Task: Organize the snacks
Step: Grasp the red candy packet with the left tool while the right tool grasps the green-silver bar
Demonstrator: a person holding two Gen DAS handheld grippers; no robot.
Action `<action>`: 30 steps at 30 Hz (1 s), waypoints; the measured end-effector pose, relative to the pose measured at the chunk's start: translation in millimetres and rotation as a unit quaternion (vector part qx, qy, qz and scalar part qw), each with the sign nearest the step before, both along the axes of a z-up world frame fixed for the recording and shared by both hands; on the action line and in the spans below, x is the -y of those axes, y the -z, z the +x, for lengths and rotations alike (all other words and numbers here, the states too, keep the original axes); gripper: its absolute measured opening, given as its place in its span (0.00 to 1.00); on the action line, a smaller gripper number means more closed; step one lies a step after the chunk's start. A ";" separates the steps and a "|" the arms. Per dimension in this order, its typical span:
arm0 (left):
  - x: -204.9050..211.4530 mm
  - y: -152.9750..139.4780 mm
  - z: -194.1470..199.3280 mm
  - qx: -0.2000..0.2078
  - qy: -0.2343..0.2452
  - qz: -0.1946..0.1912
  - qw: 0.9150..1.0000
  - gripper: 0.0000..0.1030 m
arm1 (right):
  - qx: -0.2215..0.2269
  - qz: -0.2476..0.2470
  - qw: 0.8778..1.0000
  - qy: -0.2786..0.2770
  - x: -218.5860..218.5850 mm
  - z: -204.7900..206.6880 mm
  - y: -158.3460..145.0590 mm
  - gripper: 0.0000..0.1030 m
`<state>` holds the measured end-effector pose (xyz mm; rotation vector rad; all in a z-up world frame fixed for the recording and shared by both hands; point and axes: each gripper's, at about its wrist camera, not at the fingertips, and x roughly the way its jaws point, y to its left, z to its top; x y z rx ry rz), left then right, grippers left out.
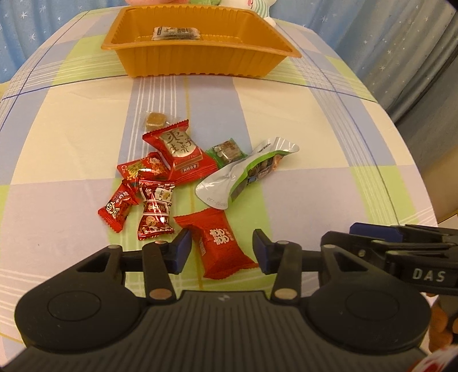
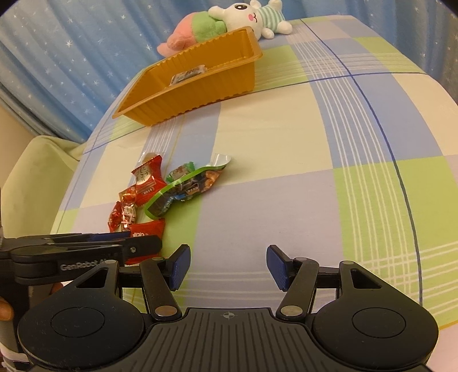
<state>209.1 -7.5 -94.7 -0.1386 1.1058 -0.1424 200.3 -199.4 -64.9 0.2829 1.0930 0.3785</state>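
Note:
A red snack packet point(image 1: 220, 243) lies flat on the checked tablecloth between the blue pads of my left gripper point(image 1: 221, 246). The left pad sits at its edge, the right pad stands a little off it, and the packet shows no squeeze. Beyond it lie several more red packets point(image 1: 179, 151), a green-and-silver pouch point(image 1: 249, 171), a small green sweet point(image 1: 227, 151) and a brown sweet point(image 1: 156, 118). My right gripper point(image 2: 227, 266) hovers open over bare cloth, to the right of the pile point(image 2: 148, 183), with nothing between its fingers.
An orange ribbed tray point(image 1: 200, 63) stands at the far side with one wrapped snack point(image 1: 176, 33) inside. Plush toys point(image 2: 249, 17) lie behind the tray. A blue starred curtain hangs at the back. The table drops off at left and right.

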 end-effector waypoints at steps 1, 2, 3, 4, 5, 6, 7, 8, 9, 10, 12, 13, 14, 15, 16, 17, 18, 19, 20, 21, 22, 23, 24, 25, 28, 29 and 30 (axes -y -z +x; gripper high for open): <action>0.3 1.3 0.5 -0.001 0.000 0.001 1.000 0.35 | 0.000 0.000 1.000 0.000 0.4 0.1 0.0 0.57; 0.5 2.4 0.9 -0.001 0.000 0.003 1.000 0.32 | 0.000 0.000 1.000 0.000 0.7 0.4 0.0 0.57; 0.9 3.2 1.1 -0.001 0.000 0.004 1.000 0.31 | 0.000 0.001 1.000 0.000 0.7 0.4 0.1 0.57; 1.4 3.8 0.9 -0.001 0.002 0.007 1.000 0.29 | 0.000 0.001 1.000 0.000 1.3 0.6 0.1 0.57; 1.7 4.2 0.4 -0.001 0.005 0.007 1.000 0.26 | 0.000 0.002 1.000 0.001 1.8 1.0 0.3 0.57; 2.0 4.4 -0.1 -0.001 0.006 0.008 1.000 0.25 | 0.000 0.003 1.000 0.001 2.1 1.7 0.3 0.57; 2.1 4.0 -1.0 -0.001 0.008 0.010 1.000 0.24 | 0.000 0.004 1.000 0.001 2.2 2.3 0.2 0.57; 2.1 3.3 -2.2 0.000 0.011 0.010 1.000 0.23 | 0.000 0.005 1.000 0.001 2.1 3.2 0.0 0.57; 1.7 2.6 -3.3 0.002 0.014 0.011 1.000 0.23 | 0.001 0.006 1.000 0.000 1.7 3.8 -0.3 0.57; 1.1 1.5 -4.5 0.005 0.016 0.011 1.000 0.22 | 0.001 0.006 1.000 -0.001 1.0 5.0 -0.7 0.57; -0.8 -2.0 -7.4 0.010 0.018 0.013 1.000 0.21 | 0.004 0.008 1.000 -0.004 -1.9 7.4 -1.9 0.57; -2.2 -3.9 -8.7 0.013 0.018 0.014 1.000 0.21 | 0.006 0.009 1.000 -0.006 -3.4 8.6 -2.6 0.57; -4.3 -6.2 -10.3 0.016 0.017 0.014 1.000 0.21 | 0.008 0.011 1.000 -0.008 -5.8 10.4 -3.3 0.57; -6.9 -8.7 -12.1 0.020 0.015 0.014 1.000 0.21 | 0.010 0.013 1.000 -0.010 -8.0 12.1 -4.0 0.57; -9.6 -11.1 -13.9 0.024 0.013 0.015 1.000 0.21 | 0.012 0.015 1.000 -0.013 -10.6 13.8 -4.8 0.57; -12.6 -13.7 -15.7 0.027 0.011 0.015 0.999 0.21 | 0.014 0.017 1.000 -0.016 -13.4 15.7 -5.6 0.57; -15.6 -16.3 -17.3 0.030 0.009 0.015 0.999 0.21 | 0.016 0.019 1.000 -0.018 -16.1 17.6 -6.4 0.57; -19.0 -19.0 -18.7 0.033 0.006 0.015 0.999 0.21 | 0.017 0.021 0.999 -0.019 -18.9 20.0 -7.0 0.57; -22.3 -21.2 -20.0 0.036 0.002 0.015 0.999 0.21 | 0.018 0.024 0.999 -0.021 -21.9 22.6 -7.3 0.57; -26.2 -23.1 -21.0 0.038 -0.002 0.015 0.999 0.21 | 0.018 0.027 0.999 -0.022 -25.2 25.3 -7.7 0.57; -30.2 -24.6 -21.8 0.039 -0.007 0.015 0.999 0.21 | 0.018 0.029 0.999 -0.023 -28.7 28.2 -7.8 0.57; -34.4 -25.8 -21.8 0.041 -0.012 0.016 0.999 0.21 | 0.019 0.031 0.999 -0.024 -32.2 31.0 -7.9 0.57; -38.6 -27.1 -22.2 0.042 -0.017 0.016 0.999 0.21 | 0.020 0.033 0.999 -0.024 -36.0 33.8 -7.5 0.57; -43.0 -28.3 -22.6 0.044 -0.023 0.017 0.999 0.21 | 0.019 0.034 0.999 -0.022 -39.2 36.5 -7.0 0.57; -56.5 -31.2 -23.4 0.047 -0.039 0.018 0.998 0.21 | 0.015 0.039 0.999 -0.010 -47.3 43.8 -4.5 0.57; -60.8 -32.0 -23.9 0.048 -0.044 0.018 0.998 0.21 | 0.013 0.040 0.999 -0.003 -49.0 46.2 -3.7 0.57; -65.3 -32.6 -24.1 0.048 -0.048 0.018 0.997 0.21 | 0.010 0.041 0.999 0.003 -51.2 49.1 -2.4 0.57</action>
